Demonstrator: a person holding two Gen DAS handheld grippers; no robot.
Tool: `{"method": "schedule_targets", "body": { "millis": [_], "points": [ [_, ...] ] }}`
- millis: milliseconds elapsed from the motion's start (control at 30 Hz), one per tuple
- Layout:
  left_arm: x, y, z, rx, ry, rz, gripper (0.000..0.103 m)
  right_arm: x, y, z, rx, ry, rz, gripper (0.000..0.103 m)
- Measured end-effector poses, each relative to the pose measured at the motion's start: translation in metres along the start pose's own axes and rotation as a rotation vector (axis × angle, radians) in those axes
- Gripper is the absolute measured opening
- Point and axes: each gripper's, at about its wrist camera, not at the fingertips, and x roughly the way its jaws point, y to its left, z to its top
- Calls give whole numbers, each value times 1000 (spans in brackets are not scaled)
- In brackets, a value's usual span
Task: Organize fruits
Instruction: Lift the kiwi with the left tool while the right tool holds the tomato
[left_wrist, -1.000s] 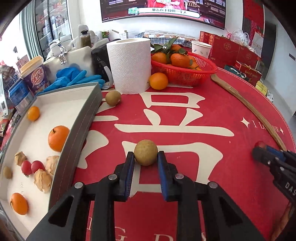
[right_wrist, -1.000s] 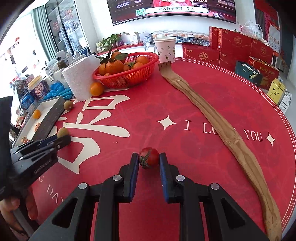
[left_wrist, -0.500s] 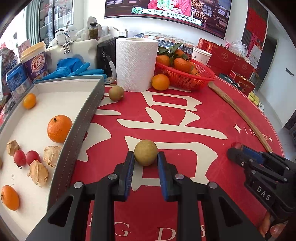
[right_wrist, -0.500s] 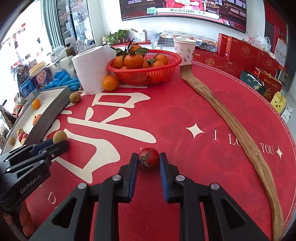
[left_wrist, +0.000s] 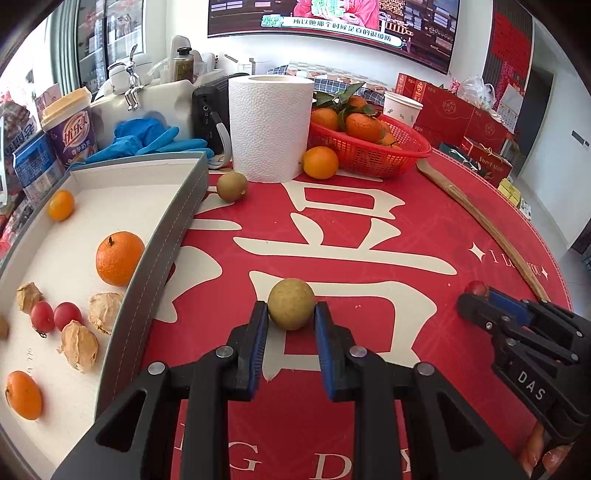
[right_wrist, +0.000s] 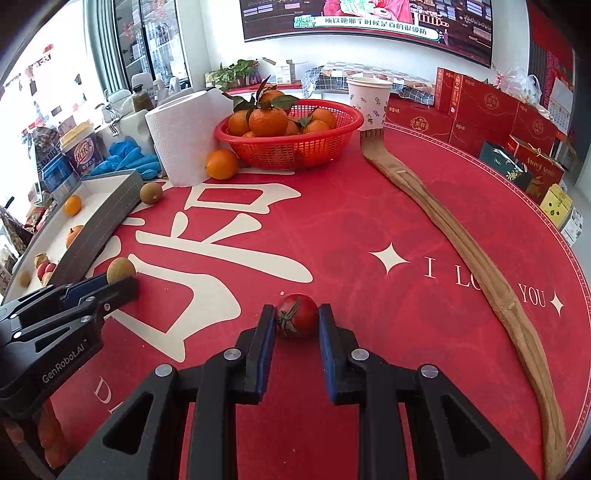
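Observation:
My left gripper (left_wrist: 291, 320) is shut on a round brown-green fruit (left_wrist: 291, 303), held over the red table mat. My right gripper (right_wrist: 297, 319) is shut on a cherry tomato (right_wrist: 297, 315). Each gripper shows in the other's view, the right one (left_wrist: 476, 293) and the left one (right_wrist: 118, 282). A grey-walled white tray (left_wrist: 162, 236) at the left holds oranges (left_wrist: 119, 257), cherry tomatoes (left_wrist: 55, 316) and papery husked fruits (left_wrist: 79, 345). A second brown-green fruit (left_wrist: 231, 186) lies by the tray's far corner.
A paper towel roll (left_wrist: 269, 127) stands at the back, with a loose orange (left_wrist: 320, 162) and a red basket (left_wrist: 380, 147) of mandarins beside it. A long wooden back scratcher (right_wrist: 458, 236) lies across the right side. Blue gloves (left_wrist: 147, 142), cups and boxes crowd the far edge.
Both grippers have risen and tilted with their fruits still held, so both views show more of the room. The two grippers have drawn a little closer together.

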Motion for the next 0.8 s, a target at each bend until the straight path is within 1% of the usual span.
{"method": "schedule_targets", "body": {
  "millis": [267, 400, 500, 667, 800],
  "points": [
    [0, 0, 0, -1, 0, -1, 28, 0, 0, 0, 0, 0, 0, 23],
    [-2, 6, 0, -29, -9, -41, 28, 0, -1, 0, 10, -1, 12, 23],
    [-9, 10, 0, -50, -42, -57, 28, -1, -5, 1, 41, -7, 62, 23],
    [-23, 4, 1, -5, -123, 5, 28, -12, -2, 3, 32, -66, 93, 23],
    [-29, 7, 4, -13, -140, -7, 28, -15, 3, 3, 11, -88, 110, 23]
  ]
}}
